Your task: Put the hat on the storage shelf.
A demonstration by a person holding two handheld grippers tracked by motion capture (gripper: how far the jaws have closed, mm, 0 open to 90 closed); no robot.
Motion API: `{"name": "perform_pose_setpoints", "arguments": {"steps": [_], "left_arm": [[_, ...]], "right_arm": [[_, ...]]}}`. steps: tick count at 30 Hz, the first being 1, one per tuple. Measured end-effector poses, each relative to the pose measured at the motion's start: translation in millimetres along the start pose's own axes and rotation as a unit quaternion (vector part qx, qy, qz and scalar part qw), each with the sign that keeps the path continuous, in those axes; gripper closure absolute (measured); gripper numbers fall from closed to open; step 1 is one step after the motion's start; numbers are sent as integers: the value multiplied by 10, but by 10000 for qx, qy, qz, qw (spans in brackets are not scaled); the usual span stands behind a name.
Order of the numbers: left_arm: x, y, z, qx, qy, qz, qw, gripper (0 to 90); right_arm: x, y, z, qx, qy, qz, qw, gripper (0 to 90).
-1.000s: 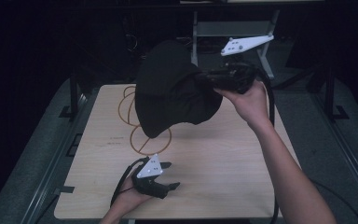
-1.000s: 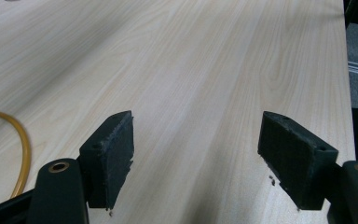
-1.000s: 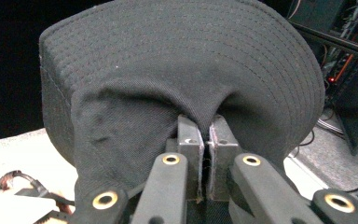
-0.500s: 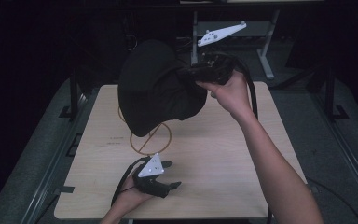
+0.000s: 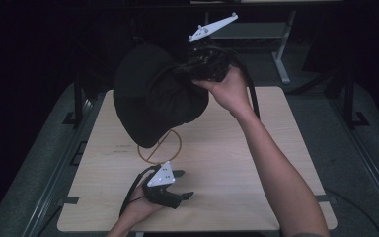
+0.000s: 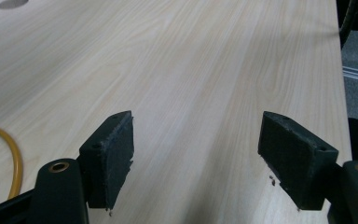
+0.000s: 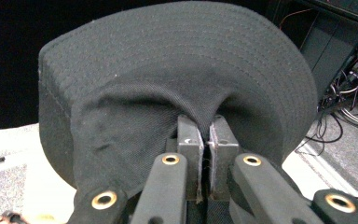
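Readable text: none can be made out in any view.
Table (image 5: 256, 163): a small dark mark is seen printed on the wood near the yellow ring (image 5: 173, 148), too small and blurred to be read.
Black hat (image 7: 177, 70): no label, brand or number is shown on the cloth.
Grey plates on the grippers: only holes are seen, no lettering.

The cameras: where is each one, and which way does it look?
High view: above the person's side, looking forward and down at the table; both forearms show.
Left gripper view: on the left hand-held gripper, looking along open jaws over the table.
Right gripper view: on the right hand-held gripper, facing the pinched hat.
Shared: high and right show the hat.
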State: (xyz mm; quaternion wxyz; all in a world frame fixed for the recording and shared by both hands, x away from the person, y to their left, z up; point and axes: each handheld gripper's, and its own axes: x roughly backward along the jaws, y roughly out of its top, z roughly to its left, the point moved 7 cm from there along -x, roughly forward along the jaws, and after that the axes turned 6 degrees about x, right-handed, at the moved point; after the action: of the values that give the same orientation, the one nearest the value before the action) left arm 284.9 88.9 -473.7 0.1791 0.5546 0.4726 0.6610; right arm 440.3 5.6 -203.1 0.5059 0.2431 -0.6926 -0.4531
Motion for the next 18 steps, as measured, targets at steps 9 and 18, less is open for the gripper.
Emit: {"name": "perform_pose_setpoints", "arguments": {"steps": [9,18], "left_arm": [[-30,24,16,-47,1,18,10000,263],[-31,121,-90,49,-375,-134,9992,258]], "right_arm": [[-242,128,-23,-55,2,61,10000,857],[-579,265,28,-22,75,338,9994,855]]}}
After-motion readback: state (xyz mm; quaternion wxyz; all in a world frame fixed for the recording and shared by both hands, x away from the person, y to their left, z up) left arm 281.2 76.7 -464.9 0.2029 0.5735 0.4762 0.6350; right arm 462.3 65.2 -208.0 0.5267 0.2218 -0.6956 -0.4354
